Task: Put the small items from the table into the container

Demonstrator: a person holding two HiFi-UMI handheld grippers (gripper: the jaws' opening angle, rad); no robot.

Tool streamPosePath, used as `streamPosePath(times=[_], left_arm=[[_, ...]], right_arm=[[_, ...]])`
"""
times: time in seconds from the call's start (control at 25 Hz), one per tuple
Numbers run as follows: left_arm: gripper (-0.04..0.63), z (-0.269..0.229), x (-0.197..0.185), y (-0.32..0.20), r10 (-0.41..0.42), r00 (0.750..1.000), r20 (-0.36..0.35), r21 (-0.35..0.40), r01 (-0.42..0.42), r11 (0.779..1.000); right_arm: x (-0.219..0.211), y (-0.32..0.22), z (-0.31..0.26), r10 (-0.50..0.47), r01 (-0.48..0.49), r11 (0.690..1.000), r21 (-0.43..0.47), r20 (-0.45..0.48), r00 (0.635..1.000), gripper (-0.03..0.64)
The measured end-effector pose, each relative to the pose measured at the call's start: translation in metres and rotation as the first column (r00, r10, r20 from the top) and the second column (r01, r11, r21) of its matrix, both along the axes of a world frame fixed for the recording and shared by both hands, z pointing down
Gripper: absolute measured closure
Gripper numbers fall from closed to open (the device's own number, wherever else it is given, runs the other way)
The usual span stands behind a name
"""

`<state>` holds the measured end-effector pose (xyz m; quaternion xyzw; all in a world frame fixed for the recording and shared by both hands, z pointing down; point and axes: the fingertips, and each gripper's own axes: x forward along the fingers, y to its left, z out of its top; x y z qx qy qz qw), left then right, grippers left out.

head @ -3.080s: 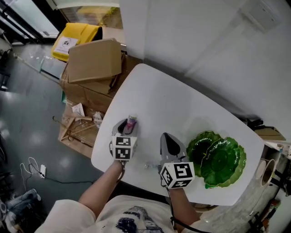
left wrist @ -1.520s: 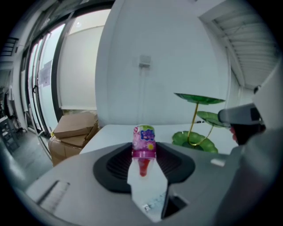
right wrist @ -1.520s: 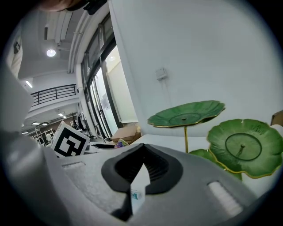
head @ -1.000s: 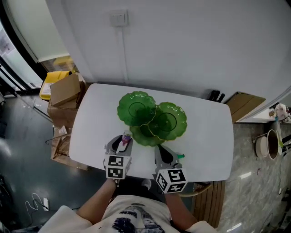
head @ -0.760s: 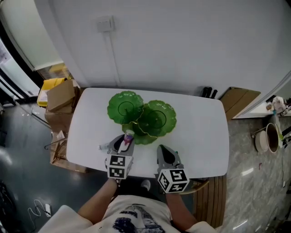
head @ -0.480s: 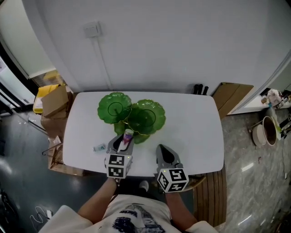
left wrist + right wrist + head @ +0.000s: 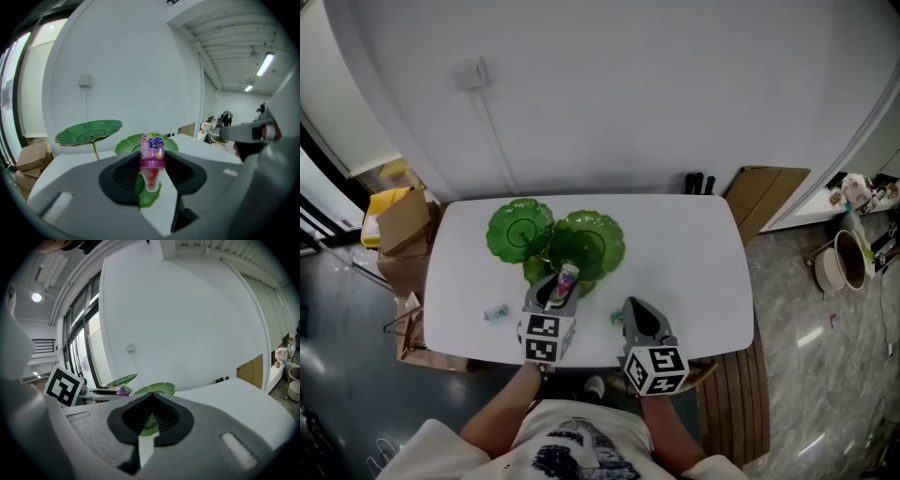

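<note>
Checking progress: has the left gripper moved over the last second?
Yes. The left gripper, gripping the pink cup, went from beside the green leaf dish to over its nearest leaf.

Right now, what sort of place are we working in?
Probably an office or lab-type workroom, not a home: a bare white table against a plain white wall, cardboard boxes piled on the floor beside it, and ceiling strip lights.

A white square wall switch (image 7: 470, 72) sits high on the pale wall. Brown cardboard boxes (image 7: 401, 217) stand at the left, touching a yellow box (image 7: 379, 201). A brown wooden board (image 7: 766, 195) leans at the right, near a beige round pot (image 7: 832, 262).
</note>
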<state>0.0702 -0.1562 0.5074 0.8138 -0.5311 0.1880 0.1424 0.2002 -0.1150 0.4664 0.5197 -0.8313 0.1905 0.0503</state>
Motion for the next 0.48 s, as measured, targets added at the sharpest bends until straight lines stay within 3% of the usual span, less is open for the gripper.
streamPosePath(times=[0.48], left_arm=[[0.43, -0.004, 0.02, -0.023, 0.065, 0.998, 0.005, -0.004, -0.065, 0.998]], right_arm=[[0.006, -0.017, 0.002, 0.015, -0.015, 1.0, -0.007, -0.017, 1.0, 0.618]])
